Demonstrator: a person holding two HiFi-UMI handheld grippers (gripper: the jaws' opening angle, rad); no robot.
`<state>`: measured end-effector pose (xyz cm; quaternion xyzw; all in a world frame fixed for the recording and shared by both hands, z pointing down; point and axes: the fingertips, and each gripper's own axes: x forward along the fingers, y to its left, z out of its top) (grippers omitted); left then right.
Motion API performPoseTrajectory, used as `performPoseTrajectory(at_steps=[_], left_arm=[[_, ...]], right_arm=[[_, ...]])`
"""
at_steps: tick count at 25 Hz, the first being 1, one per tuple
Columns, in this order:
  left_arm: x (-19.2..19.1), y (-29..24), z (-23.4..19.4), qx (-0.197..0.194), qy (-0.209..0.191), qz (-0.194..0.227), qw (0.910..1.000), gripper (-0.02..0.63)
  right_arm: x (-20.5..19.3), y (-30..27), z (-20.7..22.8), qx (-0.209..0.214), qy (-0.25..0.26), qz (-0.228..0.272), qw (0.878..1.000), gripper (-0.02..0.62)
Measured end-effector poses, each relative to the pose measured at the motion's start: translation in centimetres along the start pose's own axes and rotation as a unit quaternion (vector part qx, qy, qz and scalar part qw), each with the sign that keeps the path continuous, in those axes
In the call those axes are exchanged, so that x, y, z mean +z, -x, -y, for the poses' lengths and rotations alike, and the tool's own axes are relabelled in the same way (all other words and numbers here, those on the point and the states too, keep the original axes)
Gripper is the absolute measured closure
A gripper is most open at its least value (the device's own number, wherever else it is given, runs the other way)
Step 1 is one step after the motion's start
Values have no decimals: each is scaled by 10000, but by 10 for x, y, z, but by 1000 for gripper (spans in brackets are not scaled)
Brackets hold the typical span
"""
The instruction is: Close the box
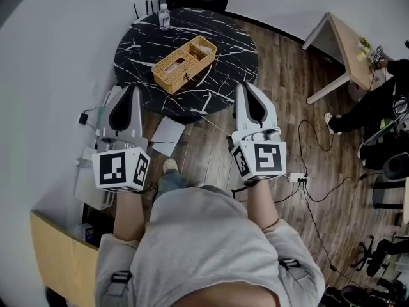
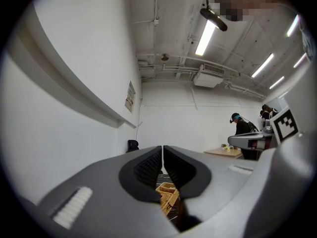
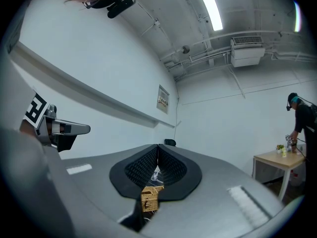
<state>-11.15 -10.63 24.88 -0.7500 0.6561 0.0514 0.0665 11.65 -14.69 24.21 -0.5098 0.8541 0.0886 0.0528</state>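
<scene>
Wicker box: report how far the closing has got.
Done: nothing; the wicker box sits open-topped on the black table, untouched. In hand: nothing; left gripper and right gripper are shut, empty, short of the box. Left: reach in and close it.

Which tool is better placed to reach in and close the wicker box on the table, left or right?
Left, narrowly. The left tool and right tool are both shut and empty, by the near edge of the table, aimed at the box; the left tip looks closer to it.
</scene>
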Motion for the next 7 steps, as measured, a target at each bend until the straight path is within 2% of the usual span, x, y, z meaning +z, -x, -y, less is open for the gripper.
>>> performPoseTrajectory(at_steps=[7], left_arm=[[-1, -1, 2, -18, -24, -19, 10000, 540]], right_arm=[[1, -1, 0, 23, 4, 18, 10000, 591]])
